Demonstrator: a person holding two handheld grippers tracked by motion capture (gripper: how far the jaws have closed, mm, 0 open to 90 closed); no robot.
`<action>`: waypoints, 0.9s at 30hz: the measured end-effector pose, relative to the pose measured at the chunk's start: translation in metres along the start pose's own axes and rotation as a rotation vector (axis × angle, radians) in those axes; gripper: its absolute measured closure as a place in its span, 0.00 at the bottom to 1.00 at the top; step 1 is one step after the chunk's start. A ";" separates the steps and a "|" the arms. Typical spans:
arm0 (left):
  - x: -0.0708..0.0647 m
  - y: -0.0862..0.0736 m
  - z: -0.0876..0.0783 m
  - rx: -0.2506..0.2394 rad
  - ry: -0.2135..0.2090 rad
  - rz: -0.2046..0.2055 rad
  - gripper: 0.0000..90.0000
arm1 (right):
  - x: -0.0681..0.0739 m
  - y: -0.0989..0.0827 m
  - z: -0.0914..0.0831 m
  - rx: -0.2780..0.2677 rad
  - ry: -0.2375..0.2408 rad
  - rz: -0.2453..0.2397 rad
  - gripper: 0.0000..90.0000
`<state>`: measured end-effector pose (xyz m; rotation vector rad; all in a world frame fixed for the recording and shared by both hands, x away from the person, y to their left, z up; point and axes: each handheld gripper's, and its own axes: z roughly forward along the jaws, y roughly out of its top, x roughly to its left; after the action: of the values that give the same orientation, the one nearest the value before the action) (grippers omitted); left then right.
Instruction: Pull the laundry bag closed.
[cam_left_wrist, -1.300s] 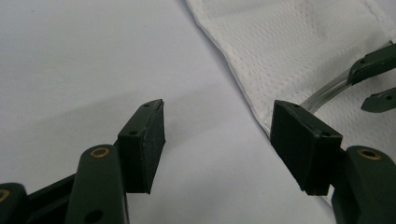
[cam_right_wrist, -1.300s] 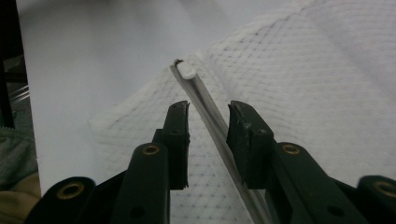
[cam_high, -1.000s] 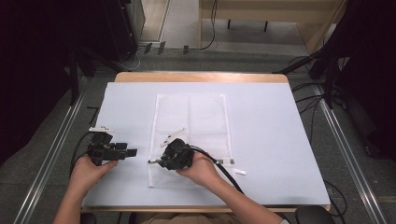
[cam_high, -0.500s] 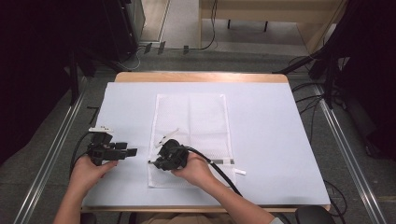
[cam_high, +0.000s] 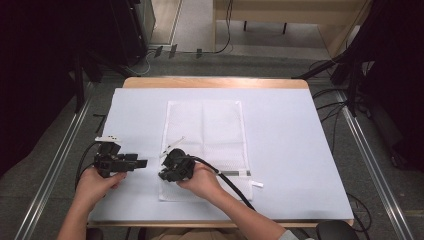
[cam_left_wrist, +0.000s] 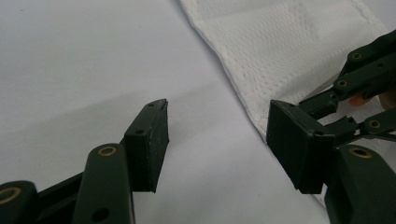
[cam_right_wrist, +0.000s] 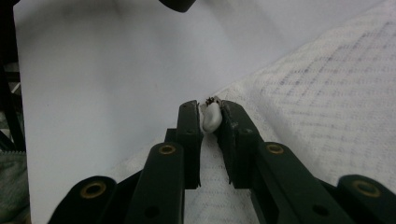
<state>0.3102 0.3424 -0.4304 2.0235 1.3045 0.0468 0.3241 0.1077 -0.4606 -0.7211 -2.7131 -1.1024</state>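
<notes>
Table under a pale sheet, seen from above. A flat white mesh bag lies at its middle, long side running away from the person; this bag serves as the landmark. Whether anything lies inside the bag cannot be told; its mesh looks flat and even.

Right gripper, at the bag's near left edge: its jaws have just been closing and are clamped on a small white tab at that edge, the tab pinched between the two pads in the right gripper view. The right hand rests over the bag's near left corner, and the gripper's cable trails back across the near end of the bag.

Left gripper, on the sheet just left of the bag, pointing toward it: its jaws stand apart, having just closed a little, with nothing between them. In the left gripper view the bag's edge lies beyond the pads, untouched.

A small white tag lies just off the bag's near right corner.
</notes>
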 end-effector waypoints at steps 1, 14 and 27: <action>0.000 0.000 0.000 0.000 -0.001 0.001 0.45 | 0.000 0.001 0.001 -0.002 0.001 0.002 0.88; -0.002 0.000 0.001 0.005 -0.016 0.016 0.46 | -0.003 0.007 -0.003 0.002 -0.018 -0.002 0.98; -0.013 0.002 0.006 0.019 -0.097 0.074 0.49 | -0.005 0.022 -0.026 -0.076 -0.036 -0.023 0.98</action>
<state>0.3077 0.3283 -0.4294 2.0636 1.1737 -0.0289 0.3373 0.1015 -0.4295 -0.7297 -2.7288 -1.2152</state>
